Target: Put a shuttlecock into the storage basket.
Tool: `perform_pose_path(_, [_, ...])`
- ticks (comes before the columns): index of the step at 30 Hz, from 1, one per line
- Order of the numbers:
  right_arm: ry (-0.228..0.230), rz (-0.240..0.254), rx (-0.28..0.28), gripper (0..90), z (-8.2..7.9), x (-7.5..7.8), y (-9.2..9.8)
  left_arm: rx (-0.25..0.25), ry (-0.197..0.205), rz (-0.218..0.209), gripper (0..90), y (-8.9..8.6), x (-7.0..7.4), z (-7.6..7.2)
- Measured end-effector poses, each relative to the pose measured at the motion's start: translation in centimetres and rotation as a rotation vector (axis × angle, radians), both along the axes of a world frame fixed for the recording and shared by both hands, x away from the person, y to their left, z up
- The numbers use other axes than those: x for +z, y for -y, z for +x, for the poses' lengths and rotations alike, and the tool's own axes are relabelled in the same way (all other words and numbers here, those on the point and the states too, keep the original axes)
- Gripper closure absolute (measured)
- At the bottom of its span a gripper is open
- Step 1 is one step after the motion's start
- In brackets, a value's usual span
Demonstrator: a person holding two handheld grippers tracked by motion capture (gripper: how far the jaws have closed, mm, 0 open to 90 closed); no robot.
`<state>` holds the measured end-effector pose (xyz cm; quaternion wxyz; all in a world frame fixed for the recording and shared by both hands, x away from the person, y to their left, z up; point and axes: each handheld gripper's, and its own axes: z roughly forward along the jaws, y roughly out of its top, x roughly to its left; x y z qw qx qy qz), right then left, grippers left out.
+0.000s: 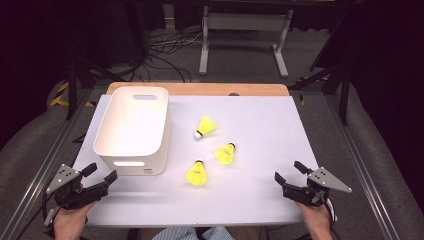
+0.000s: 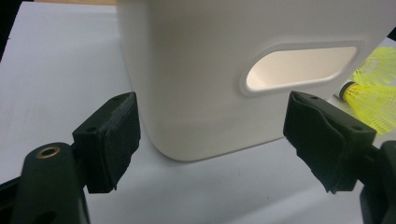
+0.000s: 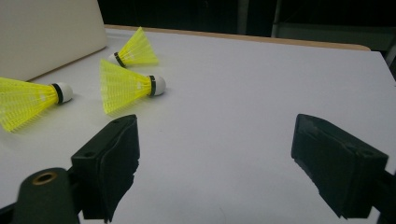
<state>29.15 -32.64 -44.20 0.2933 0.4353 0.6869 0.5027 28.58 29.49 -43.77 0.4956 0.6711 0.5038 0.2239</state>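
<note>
The bin [image 2: 196,70] hides most of two shuttlecocks [image 2: 373,88] behind it.

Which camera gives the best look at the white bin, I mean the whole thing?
The high view: the white bin appears whole there, open top, rim and both handle slots, left of three yellow shuttlecocks. The left gripper view gets only its near wall and one handle cutout, close up. The right gripper view catches just a corner of its side wall.

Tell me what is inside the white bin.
In the high view the white bin looks empty: its floor and inner walls show bare. All three yellow shuttlecocks lie outside it on the table. The strip behind its near wall is hidden.
</note>
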Motion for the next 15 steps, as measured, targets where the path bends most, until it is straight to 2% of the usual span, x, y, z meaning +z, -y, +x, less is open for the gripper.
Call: perform_pose_path(15, [-0.015, 0.012, 0.003, 14.7, 0.12, -0.03, 0.03, -0.001, -0.006, -0.008, 19.5, -0.16, 0.05, -0.13])
